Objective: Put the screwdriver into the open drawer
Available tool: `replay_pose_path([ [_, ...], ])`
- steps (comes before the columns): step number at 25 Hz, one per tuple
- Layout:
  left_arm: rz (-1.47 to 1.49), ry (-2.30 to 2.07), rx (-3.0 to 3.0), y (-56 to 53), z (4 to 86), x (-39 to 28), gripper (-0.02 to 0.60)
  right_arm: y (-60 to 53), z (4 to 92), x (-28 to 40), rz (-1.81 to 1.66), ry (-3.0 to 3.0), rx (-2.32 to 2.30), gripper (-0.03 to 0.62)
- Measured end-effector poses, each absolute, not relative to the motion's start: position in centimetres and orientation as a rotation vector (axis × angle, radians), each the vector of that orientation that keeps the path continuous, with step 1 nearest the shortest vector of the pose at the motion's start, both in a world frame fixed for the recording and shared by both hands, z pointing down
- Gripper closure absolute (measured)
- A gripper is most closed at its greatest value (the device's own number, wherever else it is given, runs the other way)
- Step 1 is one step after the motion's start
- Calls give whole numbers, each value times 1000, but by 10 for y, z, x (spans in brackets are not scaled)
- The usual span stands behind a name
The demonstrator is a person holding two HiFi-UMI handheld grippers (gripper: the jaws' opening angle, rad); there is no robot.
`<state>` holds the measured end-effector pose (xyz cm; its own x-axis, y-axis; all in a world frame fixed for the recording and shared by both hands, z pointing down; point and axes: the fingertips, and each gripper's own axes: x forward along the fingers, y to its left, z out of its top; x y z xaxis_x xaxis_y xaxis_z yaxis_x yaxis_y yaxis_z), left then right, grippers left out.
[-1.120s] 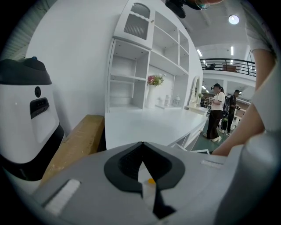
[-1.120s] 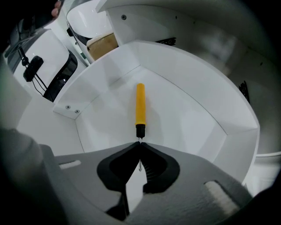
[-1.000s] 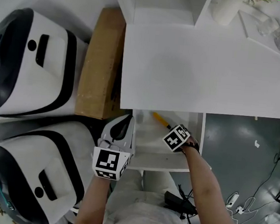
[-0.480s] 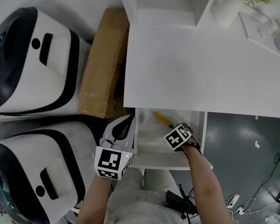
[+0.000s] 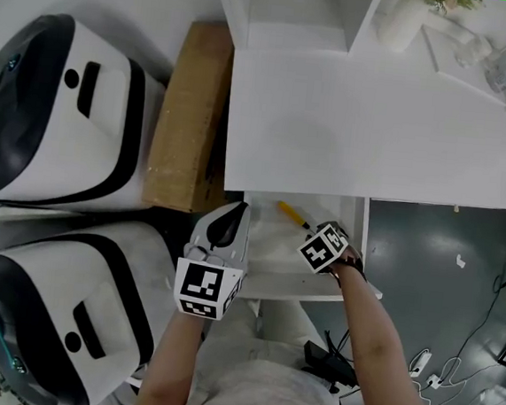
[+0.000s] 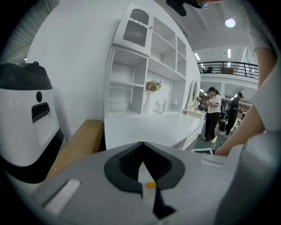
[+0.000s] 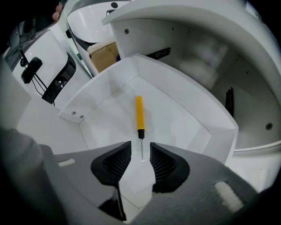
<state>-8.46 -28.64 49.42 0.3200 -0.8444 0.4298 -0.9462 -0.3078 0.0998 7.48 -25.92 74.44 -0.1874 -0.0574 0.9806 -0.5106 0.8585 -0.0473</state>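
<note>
Under the table's [image 5: 367, 128] near edge the drawer [image 5: 298, 286] stands pulled out, and the screwdriver [image 7: 139, 115] lies flat on its white floor, apart from the walls. It is slim, with a long yellow handle, a short black collar and a thin bright metal shaft. The handle points toward the drawer's back and the shaft toward the right gripper [image 7: 140, 147]. That gripper hangs over the drawer, pointing steeply down. Its jaws have just been closing a little but stand apart, released. In its own view the shaft's tip shows between the ribbed pads [image 7: 117, 163], which do not touch it. The left gripper [image 6: 142, 145] sits at the drawer's left side, with its jaws clenched tip to tip on nothing.
</note>
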Motion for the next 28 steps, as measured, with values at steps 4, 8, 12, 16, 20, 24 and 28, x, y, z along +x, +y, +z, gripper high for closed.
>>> replay_pose_path([
  [4, 418, -1600, 2287, -286, 484, -81, 561, -260, 731, 77, 411, -1741, 460, 480],
  [8, 398, -1611, 2301, -285, 473, -81, 561, -259, 719, 82, 381, -1747, 475, 533],
  [12, 376, -1619, 2316, -285, 464, -79, 561, -260, 703, 87, 355, -1763, 499, 591],
  [16, 354, -1625, 2333, -284, 456, -75, 561, -261, 684, 87, 338, -1793, 517, 591],
  [20, 342, -1626, 2358, -281, 446, -70, 561, -263, 662, 85, 324, -1836, 541, 592],
  [24, 329, -1637, 2373, -279, 438, -71, 561, -266, 640, 80, 344, -1881, 582, 592],
  [28, 309, -1651, 2388, -280, 429, -73, 561, -271, 618, 76, 317, -1913, 612, 592],
])
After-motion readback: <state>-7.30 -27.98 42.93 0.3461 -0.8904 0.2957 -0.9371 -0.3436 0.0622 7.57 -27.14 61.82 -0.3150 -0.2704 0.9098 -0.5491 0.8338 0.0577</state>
